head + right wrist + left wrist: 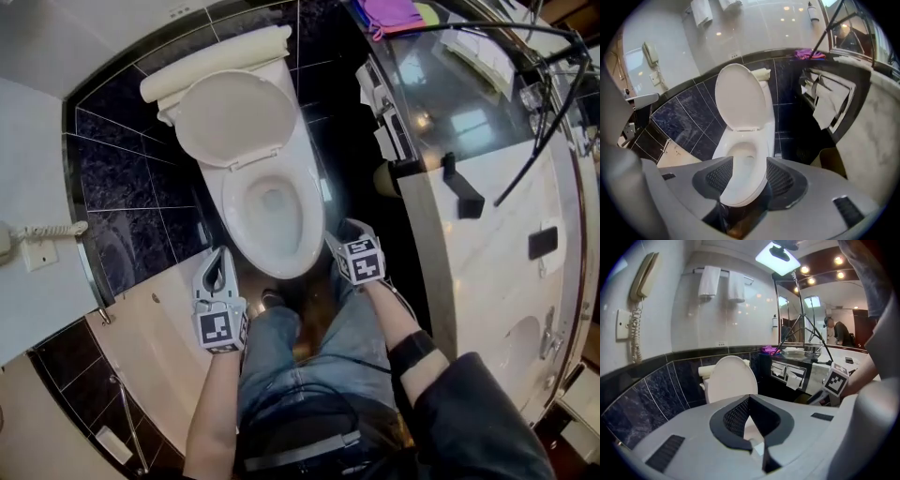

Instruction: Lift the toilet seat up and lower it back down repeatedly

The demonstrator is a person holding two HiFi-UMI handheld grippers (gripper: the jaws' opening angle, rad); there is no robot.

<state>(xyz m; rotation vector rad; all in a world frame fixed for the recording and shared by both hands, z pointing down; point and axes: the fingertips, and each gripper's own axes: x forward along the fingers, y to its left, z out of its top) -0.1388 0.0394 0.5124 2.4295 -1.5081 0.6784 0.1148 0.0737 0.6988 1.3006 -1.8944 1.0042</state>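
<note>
So it looks like the start of a lift: the toilet seat [234, 211] seems flat on the bowl, lid [236, 117] tipped back, right tool [750, 161] gaping at the front rim, left tool [750, 399] clenched on nothing, so next it needs to get under that edge.

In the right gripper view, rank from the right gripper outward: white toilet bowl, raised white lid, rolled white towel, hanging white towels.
1. White toilet bowl, just beyond the jaws.
2. Raised white lid, behind the bowl.
3. Rolled white towel, on the tank behind.
4. Hanging white towels, high on the wall.
</note>
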